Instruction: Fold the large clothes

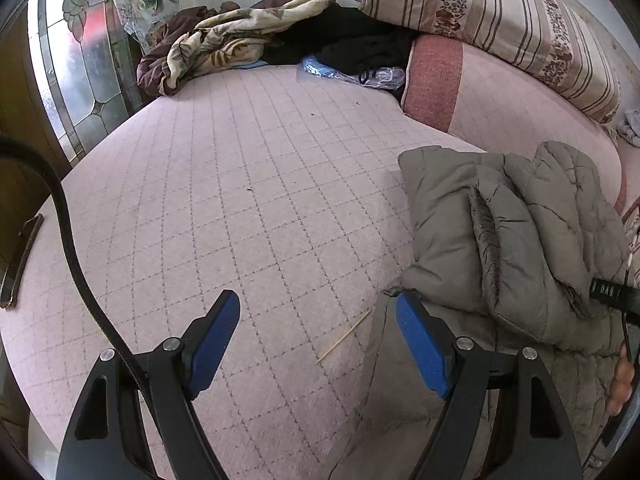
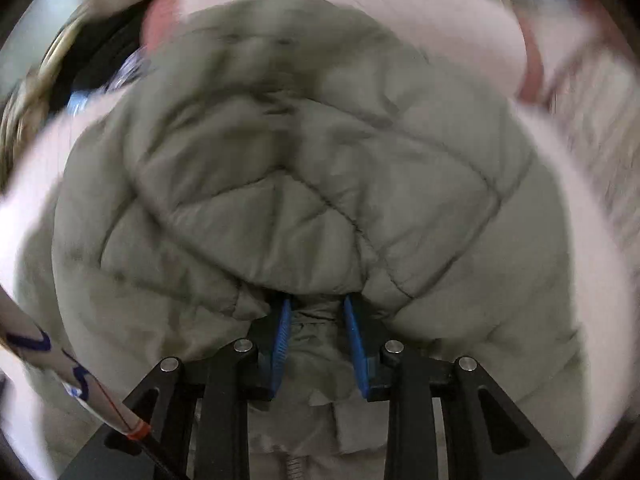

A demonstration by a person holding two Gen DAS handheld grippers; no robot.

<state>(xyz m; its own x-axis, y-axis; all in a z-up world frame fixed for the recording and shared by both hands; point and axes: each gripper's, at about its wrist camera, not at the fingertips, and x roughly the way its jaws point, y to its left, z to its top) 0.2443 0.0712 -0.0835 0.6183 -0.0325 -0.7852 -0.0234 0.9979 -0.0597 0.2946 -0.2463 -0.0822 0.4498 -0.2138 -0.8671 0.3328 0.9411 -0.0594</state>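
A grey-green quilted puffer jacket point(image 1: 516, 236) lies bunched on the pink checked bed at the right of the left wrist view. My left gripper point(image 1: 318, 312) is open and empty above the bedcover, its right finger at the jacket's left edge. In the right wrist view, which is blurred by motion, the jacket point(image 2: 304, 168) fills the frame. My right gripper point(image 2: 316, 308) is shut on a fold of the jacket, with fabric pinched between its blue pads. The black body of the right gripper point(image 1: 616, 296) shows at the jacket's right edge in the left wrist view.
The pink bedcover point(image 1: 240, 184) spreads to the left. A heap of blankets point(image 1: 224, 40), dark clothes and a plastic bag point(image 1: 352, 72) lies at the far end. A striped pillow point(image 1: 500, 12) and pink bolster point(image 1: 436, 80) sit at the right. A thin stick point(image 1: 344, 336) lies near my left gripper.
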